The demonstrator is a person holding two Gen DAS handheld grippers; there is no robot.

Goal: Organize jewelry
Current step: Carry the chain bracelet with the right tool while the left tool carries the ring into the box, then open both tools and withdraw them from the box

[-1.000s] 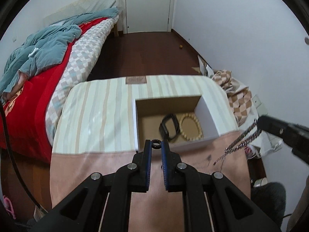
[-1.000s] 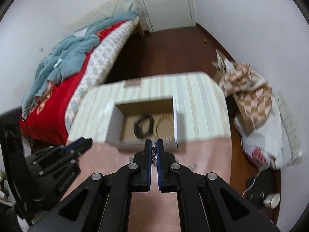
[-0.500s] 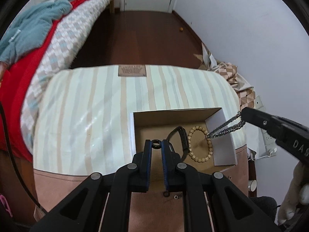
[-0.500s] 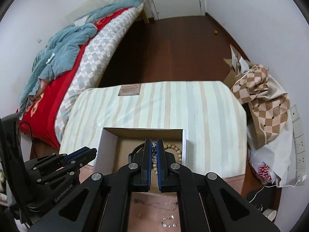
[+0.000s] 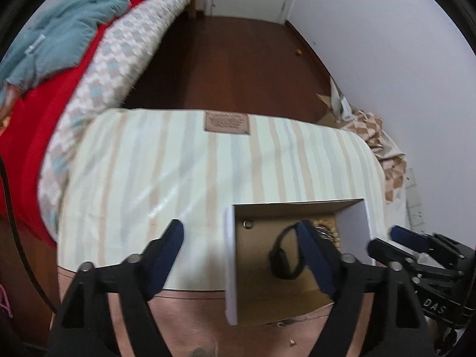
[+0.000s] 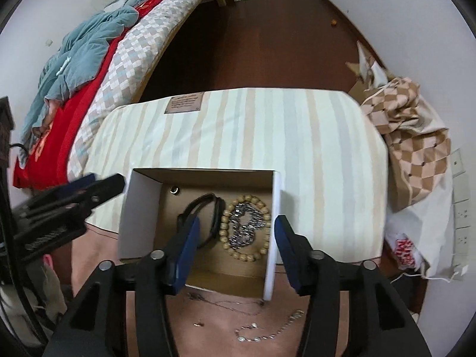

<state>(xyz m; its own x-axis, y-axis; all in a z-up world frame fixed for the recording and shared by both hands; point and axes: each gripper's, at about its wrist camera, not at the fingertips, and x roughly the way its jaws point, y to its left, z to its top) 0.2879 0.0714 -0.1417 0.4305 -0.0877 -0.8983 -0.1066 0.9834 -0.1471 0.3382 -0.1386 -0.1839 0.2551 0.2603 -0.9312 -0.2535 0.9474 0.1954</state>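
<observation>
A white cardboard box [image 6: 128, 214] stands on the striped table. Inside lie a small dark ring [image 6: 174, 190], a black band [image 6: 205, 208], a wooden bead bracelet [image 6: 261, 251] and a silver chain [image 6: 245, 227] piled on the bracelet. My right gripper [image 6: 236, 223] is open and empty above the box. My left gripper [image 5: 239, 229] is open and empty over the box's left wall [image 5: 229, 255]; the ring [image 5: 247, 223] and band [image 5: 281, 257] show below it. A thin chain [image 6: 261, 331] lies on the pink surface in front of the box.
The table has a striped cloth [image 6: 267, 136] with a brown label [image 6: 184, 104]. A bed with red and teal bedding [image 6: 77, 59] is at the left. A checkered bag [image 6: 416, 139] lies at the right by the wall. The floor beyond is dark wood.
Both grippers have opened. The left let go of the ring and the right let go of the silver chain; both now lie in the box.
</observation>
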